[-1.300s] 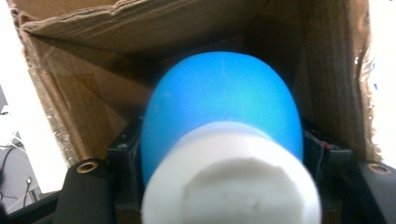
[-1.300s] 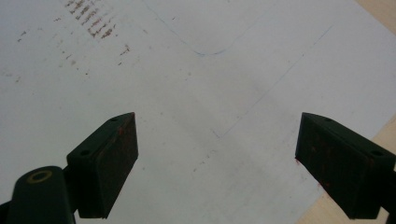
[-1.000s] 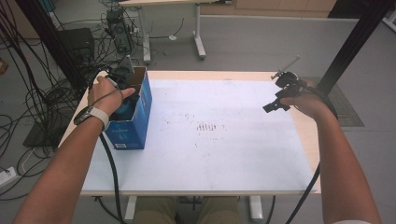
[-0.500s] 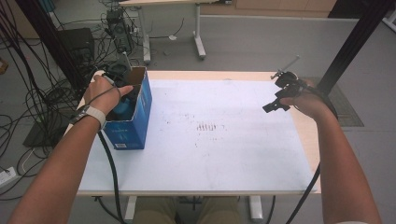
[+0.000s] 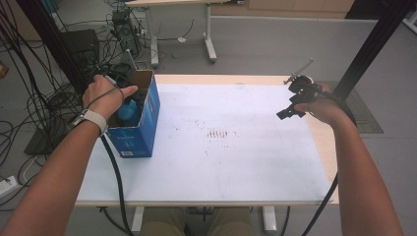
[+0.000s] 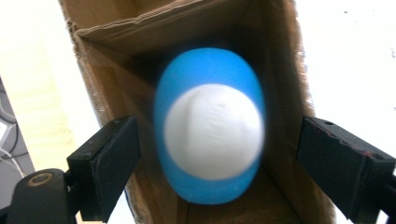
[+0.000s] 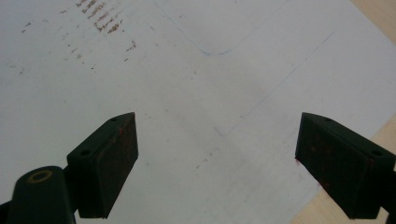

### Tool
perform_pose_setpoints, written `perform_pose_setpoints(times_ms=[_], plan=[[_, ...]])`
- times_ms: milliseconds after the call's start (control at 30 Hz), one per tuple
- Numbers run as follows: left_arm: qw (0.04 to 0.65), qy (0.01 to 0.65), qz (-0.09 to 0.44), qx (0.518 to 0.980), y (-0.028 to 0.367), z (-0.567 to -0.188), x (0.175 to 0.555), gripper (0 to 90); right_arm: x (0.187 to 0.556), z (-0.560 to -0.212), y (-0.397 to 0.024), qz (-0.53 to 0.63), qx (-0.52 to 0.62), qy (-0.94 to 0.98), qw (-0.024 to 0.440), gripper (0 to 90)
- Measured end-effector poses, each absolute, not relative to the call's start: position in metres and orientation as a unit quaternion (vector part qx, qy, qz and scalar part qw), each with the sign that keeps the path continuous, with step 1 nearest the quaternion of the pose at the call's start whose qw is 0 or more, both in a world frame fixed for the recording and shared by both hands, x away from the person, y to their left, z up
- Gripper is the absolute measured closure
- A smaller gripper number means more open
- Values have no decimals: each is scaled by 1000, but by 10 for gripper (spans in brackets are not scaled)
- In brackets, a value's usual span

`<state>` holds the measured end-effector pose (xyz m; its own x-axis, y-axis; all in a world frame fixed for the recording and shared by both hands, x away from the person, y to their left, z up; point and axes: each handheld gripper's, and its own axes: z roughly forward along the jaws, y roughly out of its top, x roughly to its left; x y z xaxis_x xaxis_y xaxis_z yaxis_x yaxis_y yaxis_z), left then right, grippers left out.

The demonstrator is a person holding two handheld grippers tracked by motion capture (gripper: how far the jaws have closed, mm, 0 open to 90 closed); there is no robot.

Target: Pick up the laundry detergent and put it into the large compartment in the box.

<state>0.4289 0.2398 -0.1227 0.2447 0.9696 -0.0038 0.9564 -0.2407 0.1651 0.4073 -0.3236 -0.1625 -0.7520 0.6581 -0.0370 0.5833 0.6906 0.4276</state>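
A blue cardboard box [image 5: 142, 135] stands open-topped on the left of the white table [image 5: 236, 167]. Inside it lies a blue, egg-shaped object [image 5: 129, 111] with a white end. In the left gripper view this object [image 6: 210, 126] looks blurred between the brown box walls [image 6: 280, 70]. My left gripper [image 6: 219, 140] hangs over the box mouth. Its jaws have just been opening and stand wide, clear of the object on both sides. In the high view my left hand [image 5: 104, 94] covers most of that gripper. My right gripper [image 5: 290, 111] [image 7: 217, 135] hovers open and empty over the table's right edge.
Reddish scuff marks [image 5: 221, 133] dot the table's middle. Tangled cables [image 5: 44, 103] and dark equipment crowd the floor left of the box. A black post [image 5: 369, 44] rises at the right, and another table's legs [image 5: 209, 34] stand behind.
My left hand has lifted and drawn slightly left from the box, and the blue object is now free inside it. The right hand has stayed still.
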Motion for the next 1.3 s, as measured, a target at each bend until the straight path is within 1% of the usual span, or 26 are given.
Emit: perform_pose_setpoints(times_ms=[200, 500, 667, 867, 933, 1033, 1300], plan=[[79, 596, 62, 797, 233, -111, 420, 101, 403, -158, -324, 199, 338, 915, 98, 134], [92, 585, 68, 803, 228, -90, 411, 96, 396, -154, -326, 202, 339, 913, 103, 134], [104, 568, 73, 813, 221, -75, 401, 90, 393, -152, -327, 202, 338, 913, 103, 134], [108, 528, 83, 838, 204, -56, 391, 91, 391, -149, -326, 205, 336, 913, 106, 134], [104, 509, 77, 851, 198, -52, 391, 88, 390, -149, -326, 207, 336, 913, 106, 134], [104, 484, 71, 866, 192, -46, 389, 60, 389, -148, -327, 209, 337, 912, 105, 134], [93, 417, 52, 903, 172, -38, 385, 53, 386, -150, -328, 210, 337, 912, 104, 134]])
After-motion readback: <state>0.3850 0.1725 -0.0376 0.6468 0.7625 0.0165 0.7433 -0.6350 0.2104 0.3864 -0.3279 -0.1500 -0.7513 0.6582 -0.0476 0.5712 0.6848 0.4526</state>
